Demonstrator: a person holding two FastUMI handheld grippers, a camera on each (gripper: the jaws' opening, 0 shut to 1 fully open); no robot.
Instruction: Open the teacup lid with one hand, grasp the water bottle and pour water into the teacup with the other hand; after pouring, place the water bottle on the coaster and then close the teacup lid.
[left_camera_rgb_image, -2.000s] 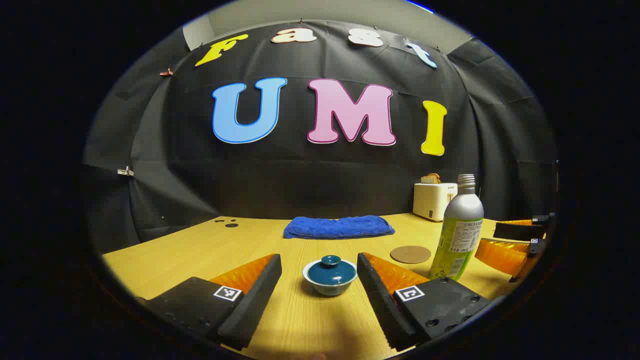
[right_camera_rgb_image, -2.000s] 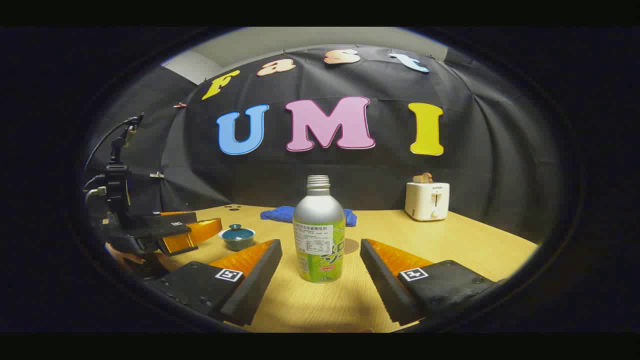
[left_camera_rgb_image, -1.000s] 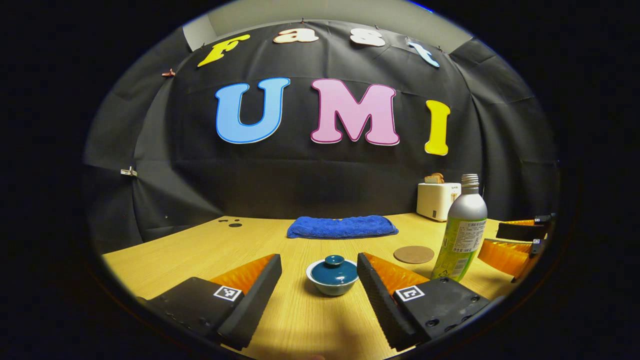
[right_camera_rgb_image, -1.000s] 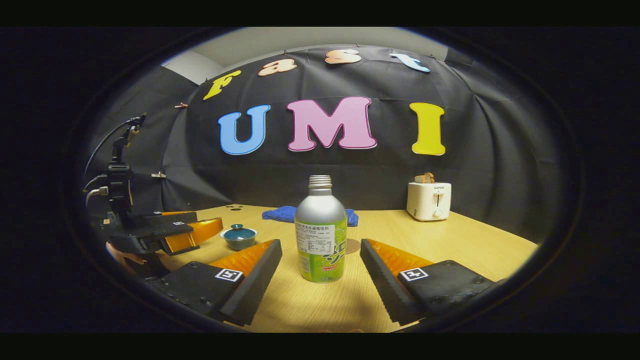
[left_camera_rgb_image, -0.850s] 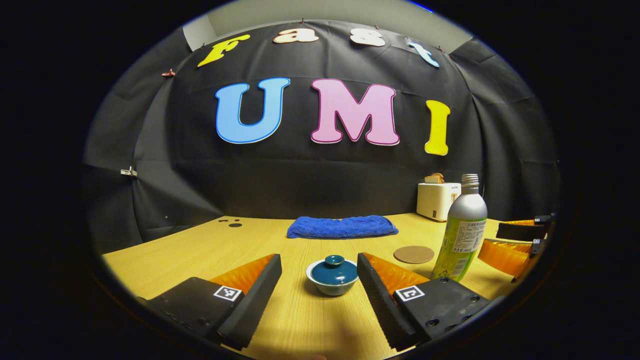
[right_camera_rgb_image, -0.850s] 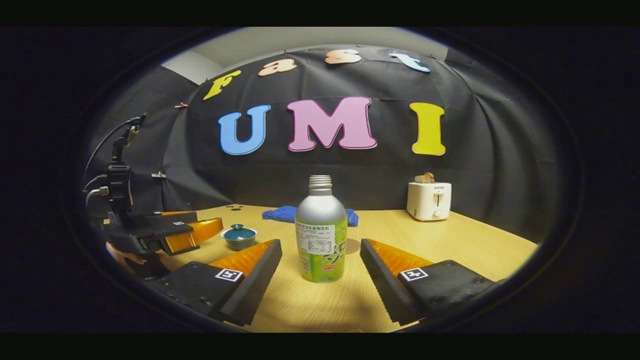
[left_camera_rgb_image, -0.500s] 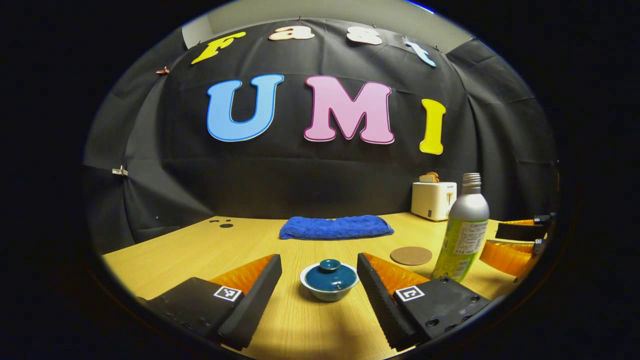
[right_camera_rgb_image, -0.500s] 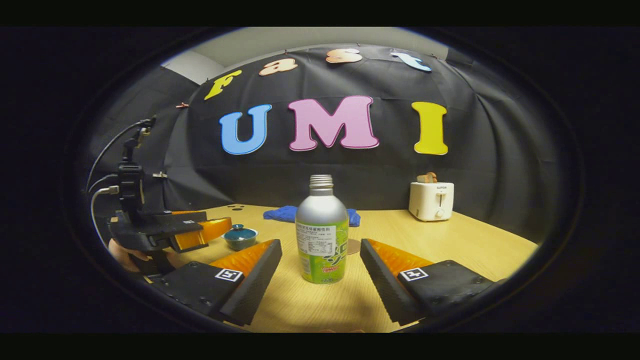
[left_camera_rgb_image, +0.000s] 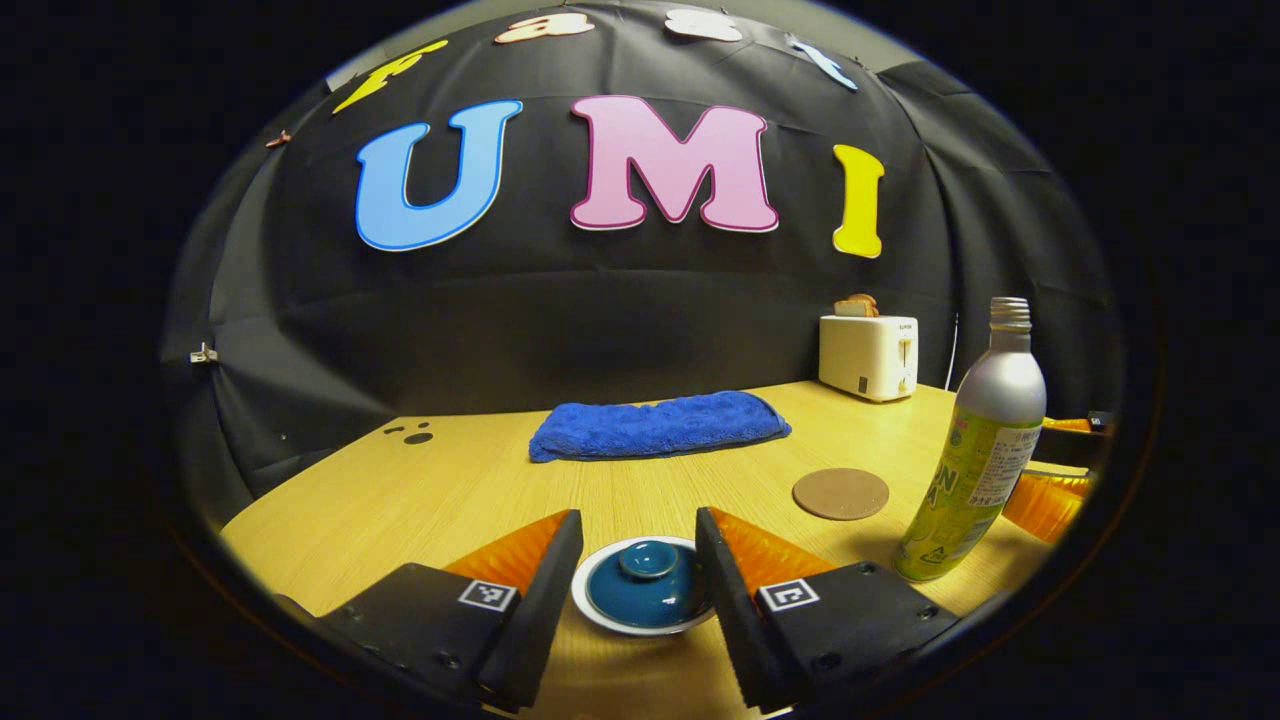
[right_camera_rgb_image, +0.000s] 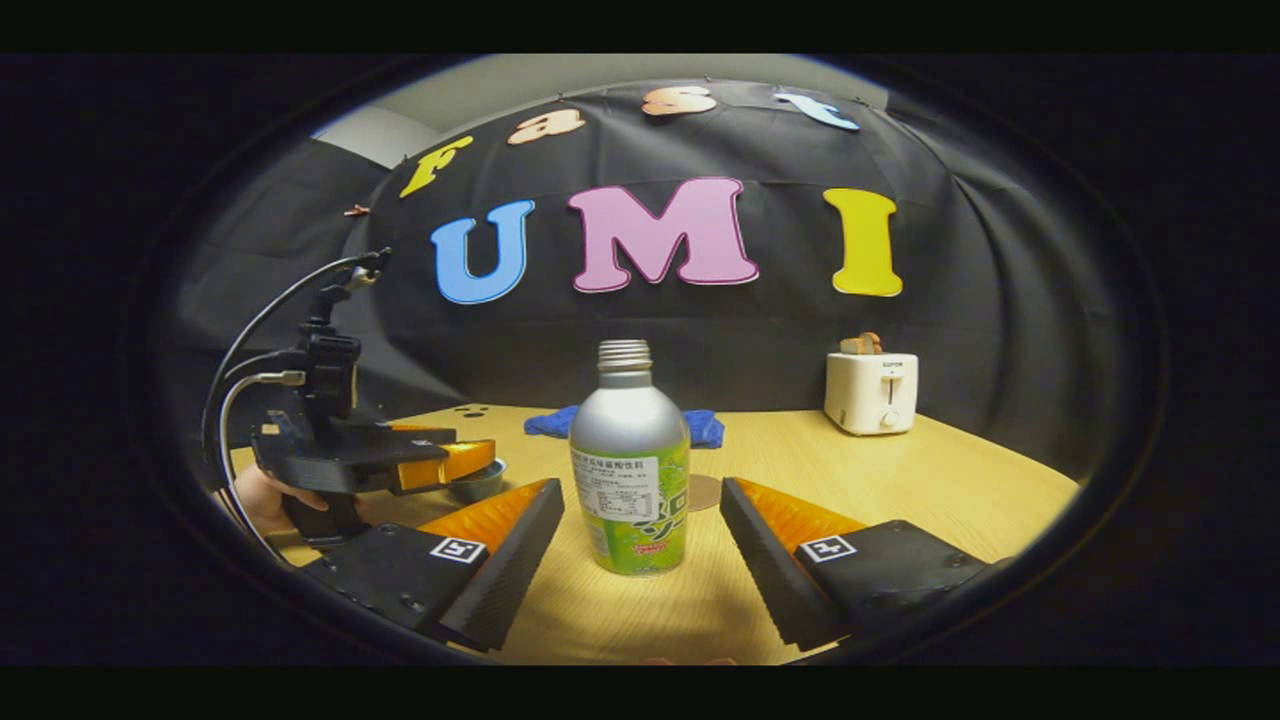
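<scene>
Blue towel (left_camera_rgb_image: 658, 425); white toaster (left_camera_rgb_image: 868, 356); wooden table (left_camera_rgb_image: 470, 490).

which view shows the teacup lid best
The left gripper view: the teacup lid sits close, seen from above between the left tool's open fingers, knob and rim clear. In the right gripper view the teacup shows far off, mostly hidden behind that tool, and its lid can't be made out.

Coaster (right_camera_rgb_image: 703, 491) and teacup (right_camera_rgb_image: 478, 484) partly hidden in right gripper view
</scene>
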